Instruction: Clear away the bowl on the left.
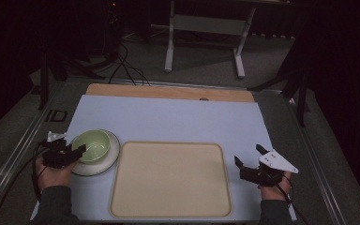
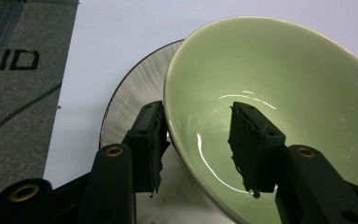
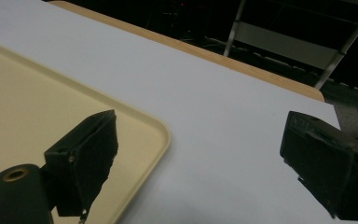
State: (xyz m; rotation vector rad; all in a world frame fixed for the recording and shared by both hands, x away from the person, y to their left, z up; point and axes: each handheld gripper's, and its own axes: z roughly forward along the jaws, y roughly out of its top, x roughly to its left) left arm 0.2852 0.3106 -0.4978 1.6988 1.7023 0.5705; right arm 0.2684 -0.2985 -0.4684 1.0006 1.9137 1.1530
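At the table's left edge, the left gripper (image 2: 196, 144) straddles the near wall of a green bowl (image 1: 93, 145), one jaw inside, one outside, set partly open; whether the pads press the wall cannot be told. The bowl sits on a pale plate (image 1: 111, 158), just left of an empty cream tray (image 1: 170, 180) along the front edge. The right gripper (image 1: 251, 164) hovers wide open and empty near the table's right edge. The step in hand looks like securing the bowl; the next move likely calls for a firm pinch before lifting it clear of the plate.
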